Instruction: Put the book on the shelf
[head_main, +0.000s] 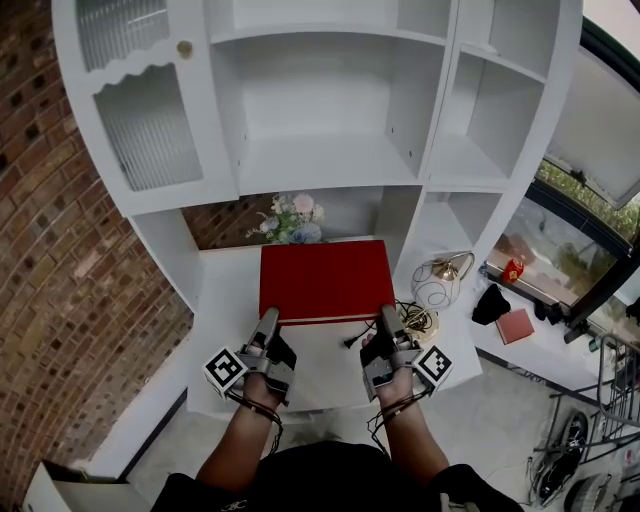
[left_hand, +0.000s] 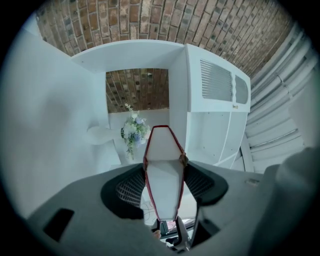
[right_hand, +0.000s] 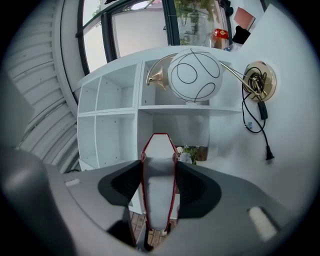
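Head view: red book (head_main: 325, 280) sits flat at frame centre, over the white desk (head_main: 318, 378). The left gripper (head_main: 268, 320) grips its near edge at 7 o'clock and the right gripper (head_main: 386, 316) at 5 o'clock. Flowers (head_main: 292, 218) are just past the book at 12 o'clock, the globe lamp (head_main: 437, 283) at 3 o'clock. The white shelf unit (head_main: 330, 165) has an open bay at 12 o'clock, higher up.

Left gripper view: jaws wide, both pads pressed on the book's covers, white page edge running up the middle. Flowers at 11 o'clock, brick wall (left_hand: 140, 90) behind.

Right gripper view: same hold, jaws wide and clamped across the book's thickness. Lamp at 12 o'clock, its cord (right_hand: 257, 120) at 2 o'clock.

Step, as I judge it: book grasped two-handed, carry phase, not yet shelved. The next move calls for raising both grippers evenly, keeping the book level, clearing the flowers, then pushing it forward onto the open bay's board.
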